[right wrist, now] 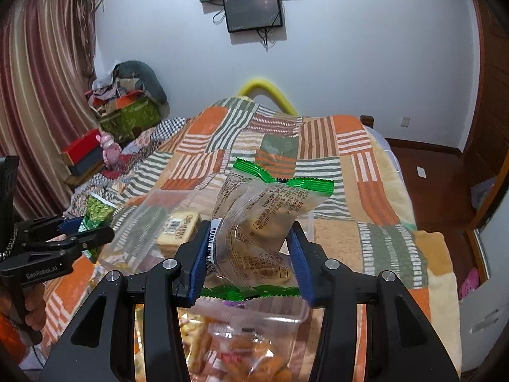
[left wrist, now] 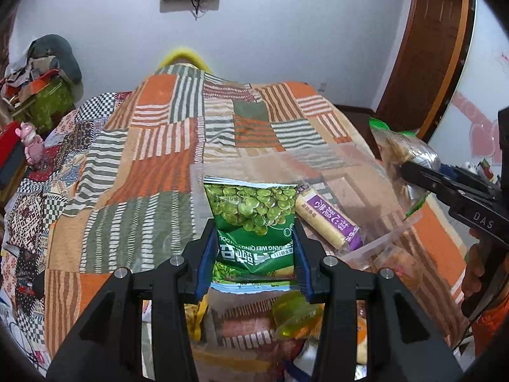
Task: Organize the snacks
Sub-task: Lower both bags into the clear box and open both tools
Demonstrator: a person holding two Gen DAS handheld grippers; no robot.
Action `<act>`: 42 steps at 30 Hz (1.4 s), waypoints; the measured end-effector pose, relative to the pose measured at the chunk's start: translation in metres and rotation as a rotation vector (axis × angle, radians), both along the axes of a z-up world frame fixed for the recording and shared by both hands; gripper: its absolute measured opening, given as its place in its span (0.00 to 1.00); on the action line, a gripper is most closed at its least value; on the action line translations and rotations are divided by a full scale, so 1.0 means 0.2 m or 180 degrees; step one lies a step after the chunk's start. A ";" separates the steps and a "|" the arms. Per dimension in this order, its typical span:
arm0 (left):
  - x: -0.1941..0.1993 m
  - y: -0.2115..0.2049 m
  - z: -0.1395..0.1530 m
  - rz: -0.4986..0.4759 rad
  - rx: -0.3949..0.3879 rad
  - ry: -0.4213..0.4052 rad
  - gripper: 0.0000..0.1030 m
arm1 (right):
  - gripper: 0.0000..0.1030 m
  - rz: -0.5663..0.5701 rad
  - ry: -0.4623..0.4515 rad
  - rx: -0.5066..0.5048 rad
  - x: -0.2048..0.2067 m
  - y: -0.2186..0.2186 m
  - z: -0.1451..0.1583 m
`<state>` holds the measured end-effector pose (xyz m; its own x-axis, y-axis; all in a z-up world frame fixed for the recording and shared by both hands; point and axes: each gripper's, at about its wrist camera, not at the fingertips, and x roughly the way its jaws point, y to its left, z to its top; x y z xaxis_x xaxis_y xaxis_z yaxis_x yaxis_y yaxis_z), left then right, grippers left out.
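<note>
Left gripper (left wrist: 256, 254): blue-padded fingers clamped on the lower part of a green foil packet printed with green peas (left wrist: 254, 219), held upright above a patchwork bedspread of orange, green and white striped squares (left wrist: 152, 159). Just right of the packet lies a pale yellow snack bar in a clear wrapper with a purple label (left wrist: 327, 219), resting inside a clear plastic container (left wrist: 381, 238).

Right gripper (right wrist: 251, 254): both blue pads pressed against a clear plastic snack bag with crimped green ends (right wrist: 264, 219), tilted, brownish pastry visible inside. Bag hangs over a second clear plastic tub (right wrist: 286, 315) holding orange-wrapped snacks. Black wall-mounted screen (right wrist: 253, 11) on far wall.
</note>
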<state>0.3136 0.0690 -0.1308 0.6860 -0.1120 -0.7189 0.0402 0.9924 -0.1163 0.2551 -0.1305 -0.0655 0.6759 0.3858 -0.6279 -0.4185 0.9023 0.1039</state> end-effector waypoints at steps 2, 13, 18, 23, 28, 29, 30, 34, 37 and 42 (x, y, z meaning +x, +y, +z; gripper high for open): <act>0.04 -0.02 -0.03 -0.0027 0.0003 0.0047 0.42 | 0.43 0.0020 0.0044 -0.0030 0.02 0.01 -0.03; 0.18 -0.07 -0.17 -0.0104 0.0009 0.0265 0.42 | 0.43 0.0179 0.0249 -0.0225 0.12 0.07 -0.13; 0.19 -0.09 -0.20 -0.0164 0.0010 0.0350 0.42 | 0.43 0.0190 0.0355 -0.0299 0.14 0.08 -0.18; 0.17 -0.10 -0.19 -0.0165 0.0036 0.0317 0.43 | 0.45 0.0146 0.0475 -0.0269 0.16 0.06 -0.19; 0.10 -0.07 -0.11 -0.0153 0.0014 0.0205 0.44 | 0.45 0.0114 0.0391 -0.0253 0.12 0.04 -0.12; 0.08 -0.05 -0.09 -0.0147 0.0017 0.0177 0.44 | 0.45 0.0116 0.0370 -0.0241 0.11 0.03 -0.11; 0.05 -0.03 -0.07 -0.0136 0.0027 0.0139 0.44 | 0.46 0.0114 0.0342 -0.0230 0.10 0.02 -0.09; -0.05 0.08 -0.01 -0.0026 0.0090 0.0061 0.48 | 0.49 0.0098 0.0236 -0.0192 0.03 -0.02 -0.03; -0.13 0.19 0.01 0.0081 0.0150 0.0075 0.50 | 0.51 0.0076 0.0173 -0.0179 -0.02 -0.05 0.00; -0.21 0.36 -0.05 0.0274 0.0217 0.0197 0.52 | 0.54 0.0034 0.0142 -0.0147 -0.09 -0.09 0.01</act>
